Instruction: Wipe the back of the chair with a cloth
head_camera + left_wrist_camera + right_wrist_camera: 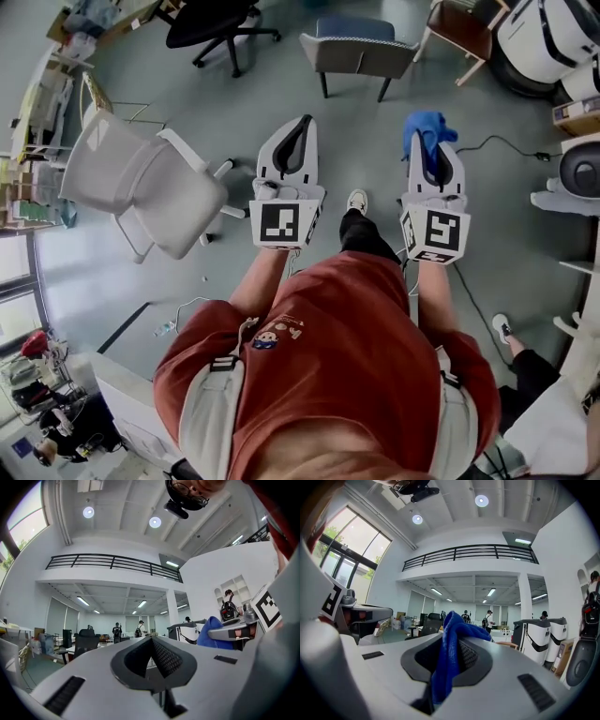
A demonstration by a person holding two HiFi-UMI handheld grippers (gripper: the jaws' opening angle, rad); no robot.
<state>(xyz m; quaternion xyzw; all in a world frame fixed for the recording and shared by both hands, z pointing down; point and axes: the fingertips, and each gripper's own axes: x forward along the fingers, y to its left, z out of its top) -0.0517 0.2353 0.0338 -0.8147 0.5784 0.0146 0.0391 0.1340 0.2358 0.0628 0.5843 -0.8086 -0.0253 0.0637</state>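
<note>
Nearest the head camera is the person's red shirt (328, 347), with the two black-and-white marker cubes (281, 225) just beyond it. Only this view shows the chair (141, 183). It is white, with a fine mesh back, a moulded plastic frame and curved armrests, and it stands on the smooth grey floor (234, 112).

The left tongs (302, 127) hang to the right of the chair, near its armrest but apart from it. They are pressed together with nothing between them. Their own view shows the dark ribbed pads (166, 656) meeting in a ridge inside matte grey plastic.

The right tongs (433, 155) are further right of the chair, well apart from it. They are clamped on the cloth (427, 127), a soft, nubbly blue bunch. In their own view it spills over the pads and trails down.

Beyond the chair stand a black office chair (211, 23) and, to the right, a grey-blue padded armchair (361, 52).

Only the gripper views look out level across the hall. They show a black balcony railing (112, 562), round ceiling lamps (155, 522) and people (117, 631) standing far off.
</note>
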